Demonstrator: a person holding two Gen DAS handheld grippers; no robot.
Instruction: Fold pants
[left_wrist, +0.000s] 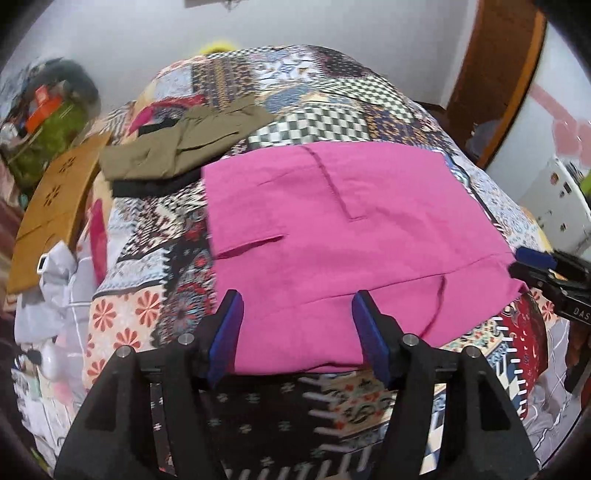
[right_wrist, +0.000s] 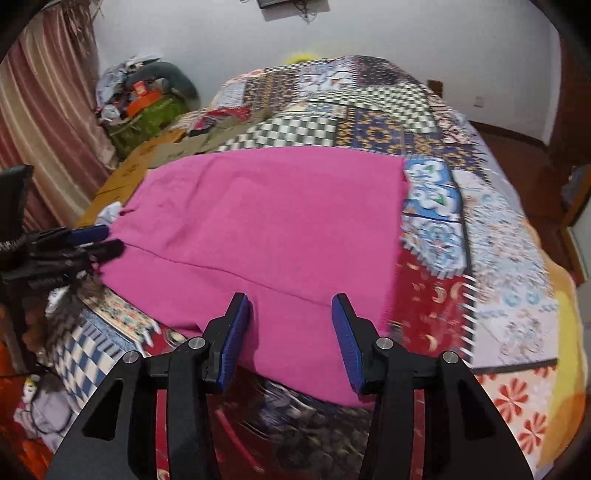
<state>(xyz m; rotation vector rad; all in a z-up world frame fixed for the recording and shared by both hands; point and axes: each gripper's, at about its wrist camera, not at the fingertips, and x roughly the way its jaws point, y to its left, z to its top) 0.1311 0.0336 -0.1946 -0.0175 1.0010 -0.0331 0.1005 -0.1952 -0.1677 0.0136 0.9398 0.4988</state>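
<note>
Pink pants (left_wrist: 332, 229) lie flat and partly folded across the patchwork bedspread (left_wrist: 332, 107), also seen as a broad pink sheet (right_wrist: 266, 221) in the right wrist view. My left gripper (left_wrist: 297, 299) hovers open over the pants' near edge, with fabric below the blue pads (left_wrist: 227, 332) and nothing pinched. My right gripper (right_wrist: 291, 299) is likewise open above the near edge, further right along it. Each gripper shows in the other's view: the right one (left_wrist: 524, 264) at the pants' right corner, the left one (right_wrist: 110, 239) at their left edge.
Folded olive pants (left_wrist: 184, 147) rest on a black garment (left_wrist: 147, 186) at the bed's far left. A cardboard sheet (left_wrist: 48, 206) and a clutter pile (left_wrist: 48, 122) sit off the left side. A curtain (right_wrist: 37, 110) hangs left; a wooden door (left_wrist: 498, 74) stands right.
</note>
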